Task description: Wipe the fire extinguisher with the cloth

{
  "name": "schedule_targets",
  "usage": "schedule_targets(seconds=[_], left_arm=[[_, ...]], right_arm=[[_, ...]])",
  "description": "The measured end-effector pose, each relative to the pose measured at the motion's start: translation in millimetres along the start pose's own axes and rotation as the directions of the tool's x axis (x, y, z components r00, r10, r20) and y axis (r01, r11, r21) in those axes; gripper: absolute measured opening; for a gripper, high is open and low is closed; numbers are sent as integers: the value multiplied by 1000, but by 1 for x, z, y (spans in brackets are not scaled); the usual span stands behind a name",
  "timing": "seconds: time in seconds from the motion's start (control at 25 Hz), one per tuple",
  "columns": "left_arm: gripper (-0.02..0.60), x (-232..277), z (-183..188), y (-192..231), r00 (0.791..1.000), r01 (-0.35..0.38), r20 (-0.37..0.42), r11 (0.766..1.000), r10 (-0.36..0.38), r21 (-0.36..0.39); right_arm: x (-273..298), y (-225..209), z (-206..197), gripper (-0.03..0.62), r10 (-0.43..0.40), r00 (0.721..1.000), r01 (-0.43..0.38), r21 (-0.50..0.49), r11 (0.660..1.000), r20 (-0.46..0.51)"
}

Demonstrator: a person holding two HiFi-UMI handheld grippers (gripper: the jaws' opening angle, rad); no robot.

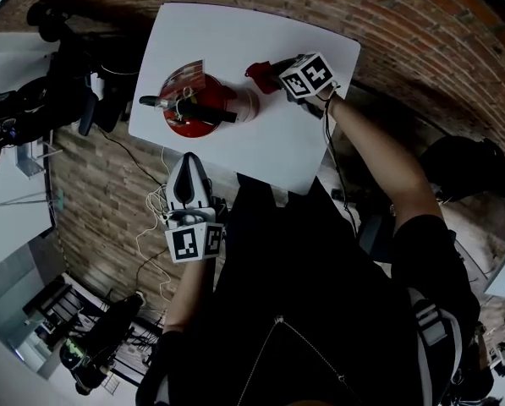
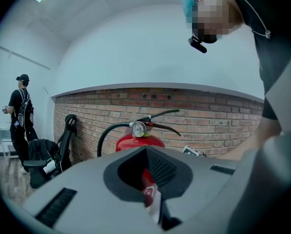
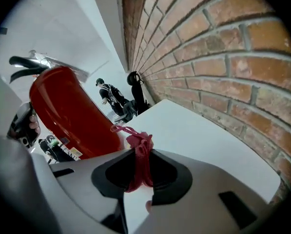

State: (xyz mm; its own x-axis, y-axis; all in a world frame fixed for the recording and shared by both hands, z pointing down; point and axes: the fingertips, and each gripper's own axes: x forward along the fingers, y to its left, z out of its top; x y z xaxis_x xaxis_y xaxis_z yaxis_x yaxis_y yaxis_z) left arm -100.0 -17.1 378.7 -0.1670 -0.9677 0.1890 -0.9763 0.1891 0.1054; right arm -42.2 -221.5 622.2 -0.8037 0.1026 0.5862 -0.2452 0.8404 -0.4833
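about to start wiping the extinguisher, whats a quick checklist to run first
1. Cloth clamped in right gripper: ok, jaws shut on it.
2. Fire extinguisher upright on table: ok.
3. Cloth touching the extinguisher: cannot tell, it is close beside the body.
4. Left gripper steadying the extinguisher: not ok, jaws together, empty, back at the table's near edge.
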Motion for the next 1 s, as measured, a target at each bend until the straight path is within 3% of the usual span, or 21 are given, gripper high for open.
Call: schedule_targets(seconds=[0.52,0.76,1.0], left_arm=[[8,-12,-22,15,997,-52,-65,999,53,17],[8,-22,-33,28,993,-75,-87,997,76,16],[8,-27,-46,35,991,-73,-110,997,73,5]], right_arm=[[114,-38,-59,92,31,961,-43,-37,998,-276],[143,-40,-65,92,47,943,-62,-37,997,-331],[148,-39,-67,92,71,945,-70,14,997,-320]])
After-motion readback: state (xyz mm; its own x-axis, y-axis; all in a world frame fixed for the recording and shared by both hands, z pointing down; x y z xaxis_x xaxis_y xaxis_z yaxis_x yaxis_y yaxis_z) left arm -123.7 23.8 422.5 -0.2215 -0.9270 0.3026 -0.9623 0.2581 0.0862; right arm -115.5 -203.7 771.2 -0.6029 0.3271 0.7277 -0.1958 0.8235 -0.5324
